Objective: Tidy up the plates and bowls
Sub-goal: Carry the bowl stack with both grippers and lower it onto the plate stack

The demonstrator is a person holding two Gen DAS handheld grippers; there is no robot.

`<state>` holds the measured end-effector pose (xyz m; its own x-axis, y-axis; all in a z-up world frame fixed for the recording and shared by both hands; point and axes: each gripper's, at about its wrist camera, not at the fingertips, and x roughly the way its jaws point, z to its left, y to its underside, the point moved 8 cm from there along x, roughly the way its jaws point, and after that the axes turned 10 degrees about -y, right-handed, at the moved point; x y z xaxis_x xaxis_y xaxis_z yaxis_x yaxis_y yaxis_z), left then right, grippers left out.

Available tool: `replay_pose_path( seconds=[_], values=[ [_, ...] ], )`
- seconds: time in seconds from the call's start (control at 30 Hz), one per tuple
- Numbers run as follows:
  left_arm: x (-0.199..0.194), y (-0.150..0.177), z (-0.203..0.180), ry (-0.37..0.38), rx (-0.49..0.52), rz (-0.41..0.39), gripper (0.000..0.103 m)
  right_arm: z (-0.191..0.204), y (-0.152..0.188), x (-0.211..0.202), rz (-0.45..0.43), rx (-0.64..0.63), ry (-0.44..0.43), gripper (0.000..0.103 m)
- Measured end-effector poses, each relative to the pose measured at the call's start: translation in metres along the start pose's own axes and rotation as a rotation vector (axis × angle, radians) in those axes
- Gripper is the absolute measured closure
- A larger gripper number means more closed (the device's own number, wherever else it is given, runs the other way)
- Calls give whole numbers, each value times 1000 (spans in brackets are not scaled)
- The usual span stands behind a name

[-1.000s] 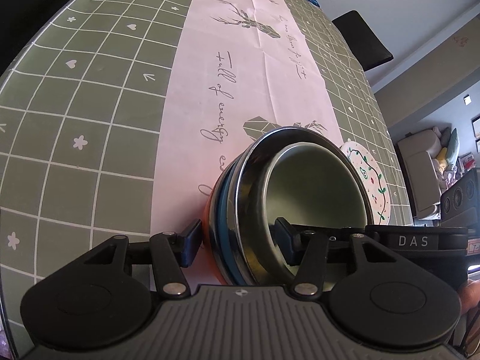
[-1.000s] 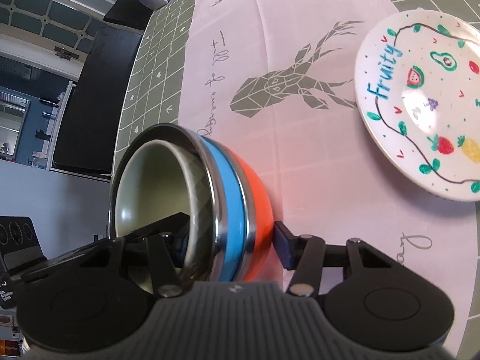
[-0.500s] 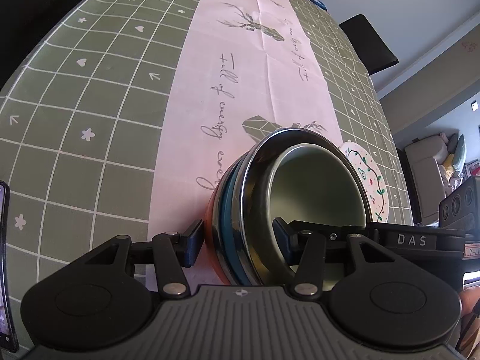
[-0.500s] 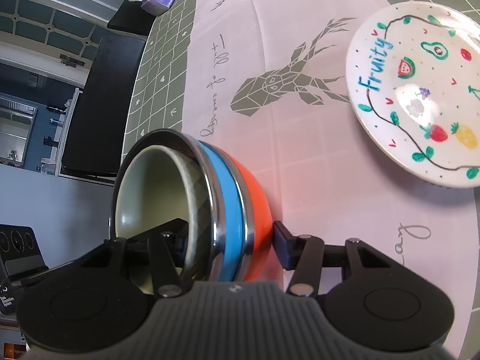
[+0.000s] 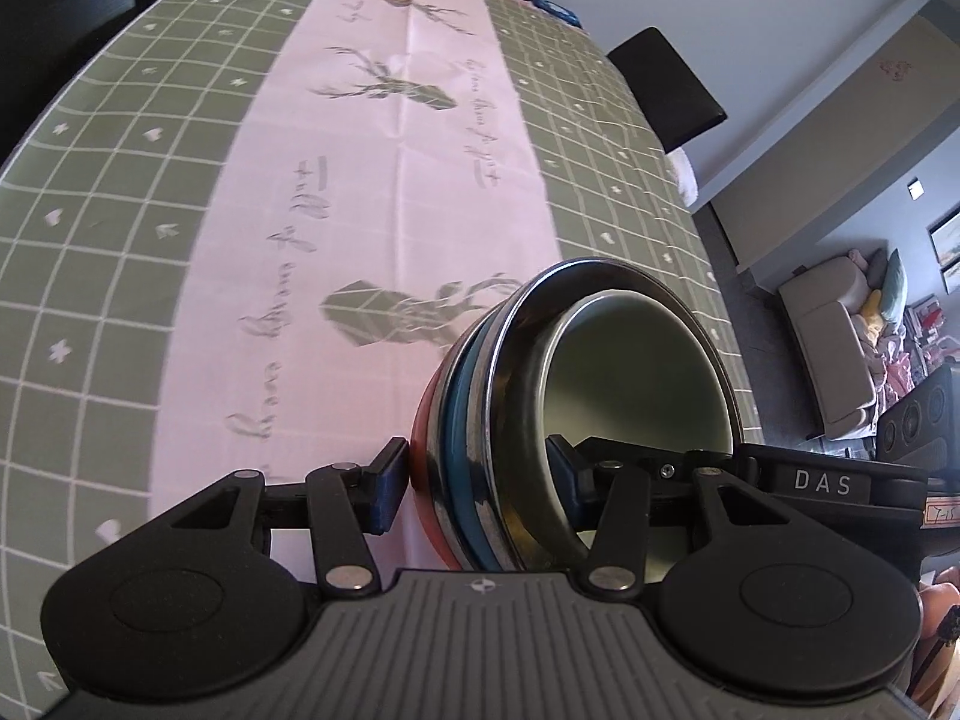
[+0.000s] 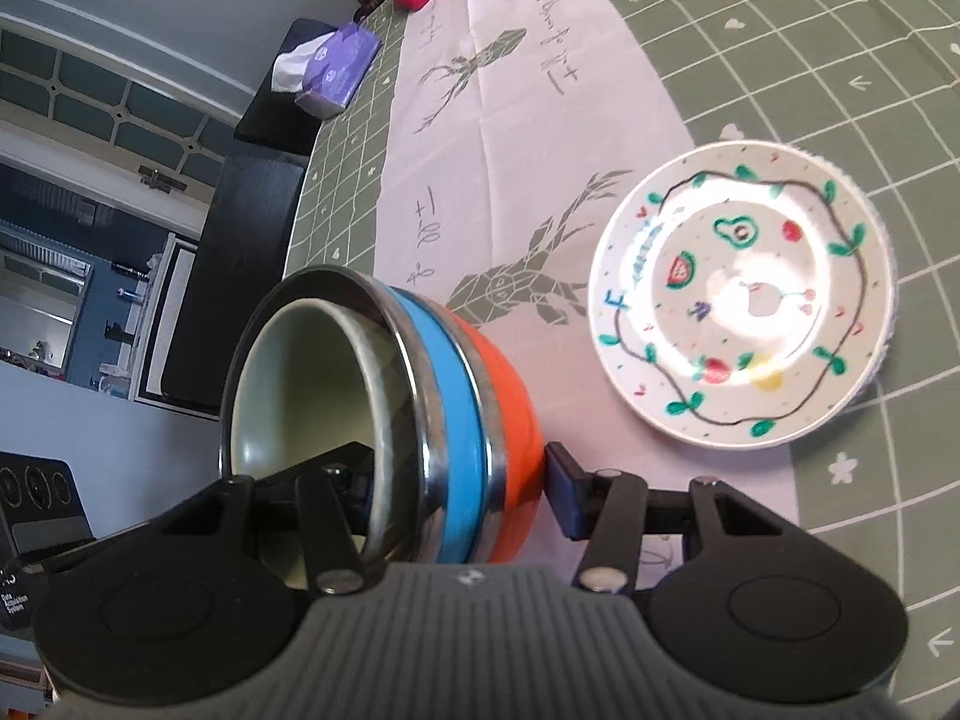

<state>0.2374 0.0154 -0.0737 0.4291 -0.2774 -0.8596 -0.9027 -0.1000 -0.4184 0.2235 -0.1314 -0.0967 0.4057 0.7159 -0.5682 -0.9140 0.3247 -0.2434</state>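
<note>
Left wrist view: left gripper [image 5: 477, 477] clamped across the wall of the nested bowl stack [image 5: 576, 414], one finger inside, one outside. Right gripper [image 6: 456, 483] clamped likewise on the opposite wall. Stack tipped sideways above the table [image 5: 120, 192]. Fruit-painted plate [image 6: 741, 306] lies at two o'clock; tissue box [image 6: 333, 69] far at eleven.

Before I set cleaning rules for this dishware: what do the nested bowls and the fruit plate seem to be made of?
Outer bowls: polished metal rims, likely stainless steel, mirror-bright with reflections; orange and blue shells look like smooth plastic or coating.
Innermost bowl: pale green with a thick rounded lip, probably glazed ceramic, possibly melamine.
Fruit plate: glossy white, strong glare, painted fruit; looks like glazed ceramic.
</note>
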Motion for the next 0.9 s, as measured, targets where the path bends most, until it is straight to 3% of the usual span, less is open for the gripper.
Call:
replay_pose_path(
  seconds=[0.43, 0.9],
  values=[
    [44, -32, -79, 50, 30, 35, 48, -49, -61, -58, -87, 40, 66, 52],
    [86, -32, -82, 21, 10, 119, 48, -91, -77, -40, -33, 85, 73, 52]
  ],
)
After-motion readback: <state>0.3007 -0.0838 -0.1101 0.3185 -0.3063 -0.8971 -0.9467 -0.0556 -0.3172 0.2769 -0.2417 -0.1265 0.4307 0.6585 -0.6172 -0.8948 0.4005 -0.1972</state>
